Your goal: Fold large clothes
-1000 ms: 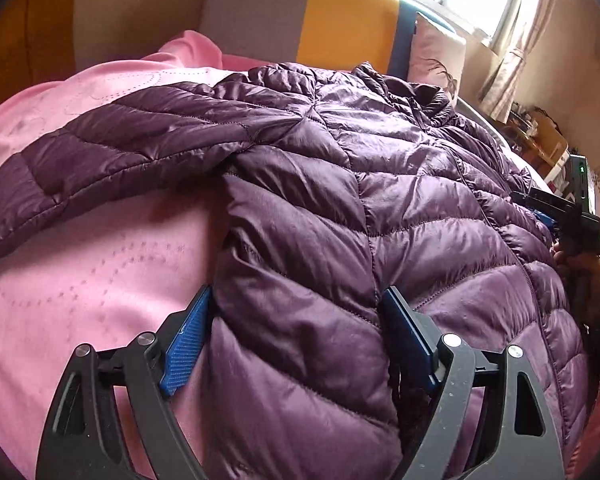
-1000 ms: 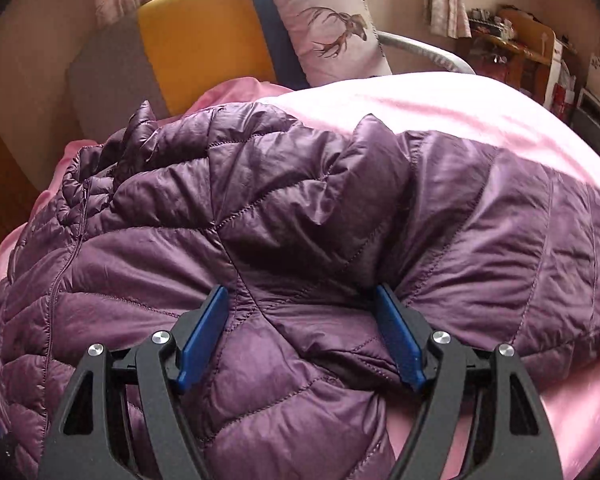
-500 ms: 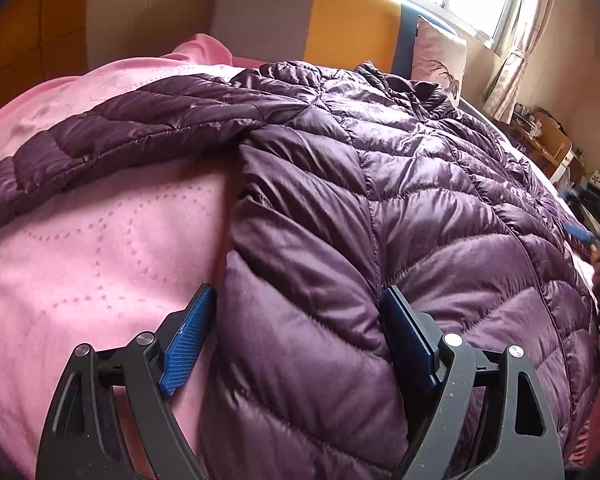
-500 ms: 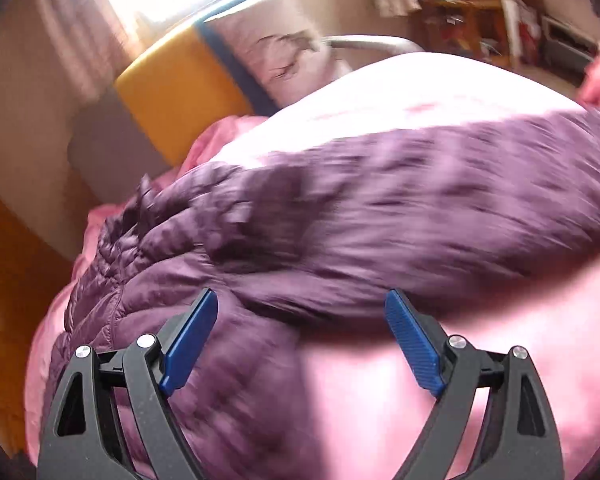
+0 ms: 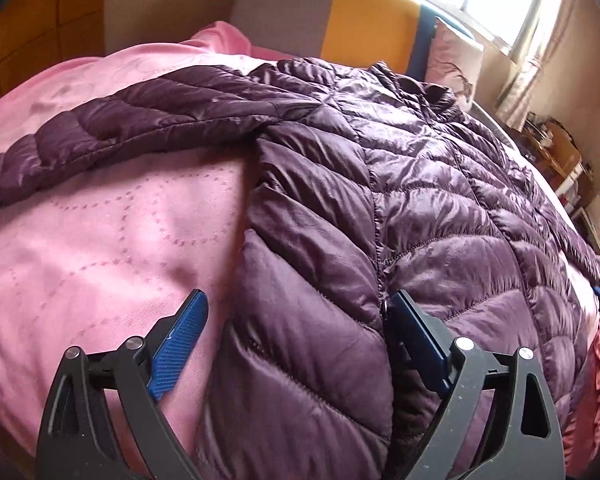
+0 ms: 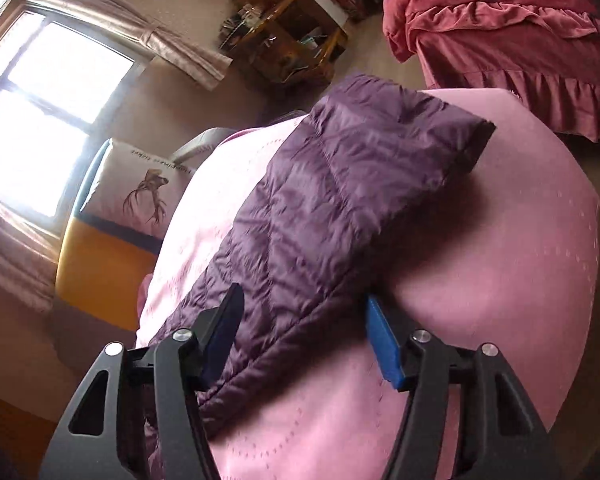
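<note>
Surface: pink quilted bedspread (image 5: pixel 100 240), window (image 6: pixel 48 120) behind.
Jacket (image 5: pixel 380 200): purple, puffy, spread flat.
Left gripper (image 5: pixel 296 334): opened wider, hem between the jaws.
Right gripper (image 6: pixel 302 334): narrowing around sleeve (image 6: pixel 340 184).

The bed (image 5: pixel 100 240) wore a pink quilted cover stitched in dotted loops, and a purple puffer jacket (image 5: pixel 400 200) lay spread directly on it. One sleeve (image 5: pixel 120 128) stretched flat across the pink toward the left edge; the other sleeve (image 6: pixel 360 184) reached out over the opposite side. At the head a pale pillow (image 6: pixel 140 192) with an antler print stood against the yellow and grey headboard (image 5: pixel 364 24).
</note>
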Demonstrator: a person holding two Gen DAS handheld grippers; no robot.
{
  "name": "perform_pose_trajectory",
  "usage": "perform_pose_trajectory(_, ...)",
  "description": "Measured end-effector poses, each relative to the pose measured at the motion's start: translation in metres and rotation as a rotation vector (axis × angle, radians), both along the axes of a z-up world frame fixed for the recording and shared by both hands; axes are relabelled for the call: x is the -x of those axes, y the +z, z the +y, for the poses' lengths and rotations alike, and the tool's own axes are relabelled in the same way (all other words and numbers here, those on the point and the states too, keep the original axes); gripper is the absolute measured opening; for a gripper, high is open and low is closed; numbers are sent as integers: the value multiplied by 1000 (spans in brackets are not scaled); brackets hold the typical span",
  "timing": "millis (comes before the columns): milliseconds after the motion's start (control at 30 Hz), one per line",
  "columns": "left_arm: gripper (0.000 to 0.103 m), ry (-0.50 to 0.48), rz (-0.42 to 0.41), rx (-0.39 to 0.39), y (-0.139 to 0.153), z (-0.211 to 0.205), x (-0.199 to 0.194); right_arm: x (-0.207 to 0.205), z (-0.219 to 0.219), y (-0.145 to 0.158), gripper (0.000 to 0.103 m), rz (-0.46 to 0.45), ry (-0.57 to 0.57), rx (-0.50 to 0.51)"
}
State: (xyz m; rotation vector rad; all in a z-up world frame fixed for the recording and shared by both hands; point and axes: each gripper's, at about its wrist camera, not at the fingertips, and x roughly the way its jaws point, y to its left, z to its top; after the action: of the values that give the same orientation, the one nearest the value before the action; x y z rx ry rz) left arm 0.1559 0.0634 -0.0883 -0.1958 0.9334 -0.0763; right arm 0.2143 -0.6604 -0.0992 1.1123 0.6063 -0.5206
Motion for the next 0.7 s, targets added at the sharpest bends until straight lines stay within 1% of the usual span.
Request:
perform_pose_trajectory(33, 93, 10, -2, -8, 3, 0, 2, -3, -4, 1, 42, 14, 3, 4)
perform_pose_trajectory(67, 95, 17, -5, -20, 6, 0, 3, -11, -6, 4, 30, 35, 25, 20)
perform_pose_trajectory(100, 96, 21, -7, -37, 9, -2, 3, -15, -5, 6, 15, 50, 52, 39)
perform_pose_trajectory(133, 96, 22, -12, -56, 13, -4, 3, -21, -1, 13, 13, 64, 80, 73)
perform_pose_trajectory(167, 99, 22, -19, -70, 16, -6, 2, -28, 6, 24, 10, 67, 112, 121)
perform_pose_trajectory(233, 99, 23, -52, -120, 27, -13, 3, -36, 27, 43, 9, 55, 177, 203)
perform_pose_trajectory(300, 99, 12, -79, -149, 36, -21, 2, -49, 54, 62, 8, 39, 259, 274)
perform_pose_trajectory(433, 99, -16, -99, -137, 46, -32, 0, -75, 114, 82, 7, 9, 408, 360)
perform_pose_trajectory(567, 99, -37, -94, -124, 44, -40, -1, -98, 176, 84, 7, 12, 545, 427)
perform_pose_trajectory(700, 99, -42, -89, -120, 39, -40, 1, -116, 229, 69, 7, 35, 670, 476)
